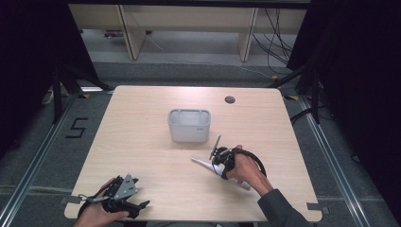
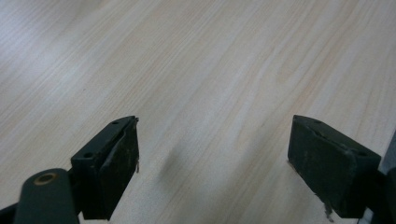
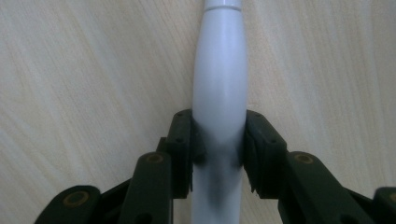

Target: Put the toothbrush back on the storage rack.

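A white, slender handle-shaped object, like an electric toothbrush body point(image 1: 204, 163), lies on the wooden table right of centre. My right gripper point(image 1: 220, 161) is shut on it; in the right gripper view both jaws press the white handle point(image 3: 219, 93) from either side, close above the tabletop. A grey plastic bin point(image 1: 189, 125) stands upright just beyond it, near the table's middle. My left gripper point(image 1: 135, 193) rests at the front left of the table, held in a hand. Its jaws stand wide apart in the left gripper view point(image 2: 212, 158), with bare wood between them.
The light wooden table point(image 1: 142, 137) has a round cable hole point(image 1: 230, 100) at the back right. Beyond the far edge are wooden furniture legs and loose cables on a grey floor. A "5" is marked on the floor at left point(image 1: 76, 127).
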Demonstrator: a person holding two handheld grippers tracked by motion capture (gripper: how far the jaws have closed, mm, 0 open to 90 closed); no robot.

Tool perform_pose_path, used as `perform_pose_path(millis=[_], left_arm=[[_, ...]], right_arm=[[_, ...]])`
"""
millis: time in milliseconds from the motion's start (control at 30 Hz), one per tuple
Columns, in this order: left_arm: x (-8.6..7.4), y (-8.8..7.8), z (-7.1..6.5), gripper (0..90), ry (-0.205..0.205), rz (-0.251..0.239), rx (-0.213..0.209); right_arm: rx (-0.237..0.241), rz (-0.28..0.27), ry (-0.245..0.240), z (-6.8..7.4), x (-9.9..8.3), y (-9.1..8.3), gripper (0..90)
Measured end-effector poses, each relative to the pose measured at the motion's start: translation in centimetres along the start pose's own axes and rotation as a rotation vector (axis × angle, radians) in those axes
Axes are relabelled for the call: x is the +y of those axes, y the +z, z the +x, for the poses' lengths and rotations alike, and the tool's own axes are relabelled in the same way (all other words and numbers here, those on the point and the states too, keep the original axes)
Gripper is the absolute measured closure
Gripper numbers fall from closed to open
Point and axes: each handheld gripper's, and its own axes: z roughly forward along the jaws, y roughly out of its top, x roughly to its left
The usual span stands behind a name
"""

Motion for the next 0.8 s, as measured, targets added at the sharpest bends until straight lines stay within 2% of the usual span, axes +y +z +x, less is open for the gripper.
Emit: perform_pose_path(millis=[33, 100, 133, 200, 367, 433, 500, 533, 567, 600, 633, 667, 700, 733, 800], left_arm=[[-0.02, 0.04, -0.04, 16.2, -0.005, -0.005, -0.002], [-0.04, 0.05, 0.0, 16.2, -0.006, -0.001, -0.003], [-0.02, 0.03, -0.01, 16.2, -0.006, -0.005, -0.001], [-0.01, 0.03, -0.02, 16.2, -0.003, -0.002, -0.002], [0.0, 0.0, -0.01, 16.2, 0.0, 0.001, 0.0], [-0.02, 0.03, 0.01, 16.2, 0.003, 0.004, -0.005], [-0.01, 0.05, -0.04, 16.2, -0.006, -0.003, 0.0], [0.02, -0.03, 0.04, 16.2, 0.008, 0.006, 0.001], [0.02, 0.0, -0.02, 16.2, 0.001, 0.002, 0.001], [0.0, 0.01, 0.0, 16.2, 0.003, 0.002, 0.001], [-0.02, 0.02, 0.01, 16.2, -0.001, 0.001, -0.005], [-0.02, 0.03, 0.01, 16.2, -0.004, 0.0, -0.004], [-0.01, 0.04, -0.01, 16.2, -0.008, -0.006, -0.001], [0.02, -0.02, 0.04, 16.2, 0.003, 0.002, 0.001], [-0.01, 0.04, -0.03, 16.2, -0.006, -0.004, -0.003]], right_arm=[[0.0, 0.018, 0.021, 0.21, 0.07, -0.06, 66.3], [-0.005, 0.024, -0.009, 0.14, 0.28, -0.03, 66.3], [-0.002, 0.034, 0.005, 0.21, 0.31, -0.06, 66.3], [-0.003, 0.039, -0.014, 0.19, 0.42, -0.05, 66.3], [-0.011, 0.045, -0.012, 0.36, 0.48, -0.05, 66.5], [0.003, 0.024, -0.012, 0.43, 0.48, 0.15, 66.5], [-0.014, 0.051, -0.017, 0.46, 0.59, -0.05, 66.5], [-0.018, 0.051, -0.019, 0.49, 0.61, -0.04, 66.5], [-0.017, 0.049, -0.039, 0.36, 0.61, -0.01, 66.6], [-0.022, 0.054, -0.037, 0.45, 0.67, -0.04, 66.6], [-0.019, 0.055, -0.036, 0.43, 0.69, -0.04, 66.6], [-0.004, 0.045, -0.015, 0.5, 0.63, 0.06, 66.6], [-0.003, 0.037, -0.025, 0.45, 0.62, 0.12, 66.6], [-0.011, 0.046, -0.036, 0.44, 0.66, 0.05, 66.6], [-0.024, 0.055, -0.038, 0.5, 0.68, -0.05, 66.7]])
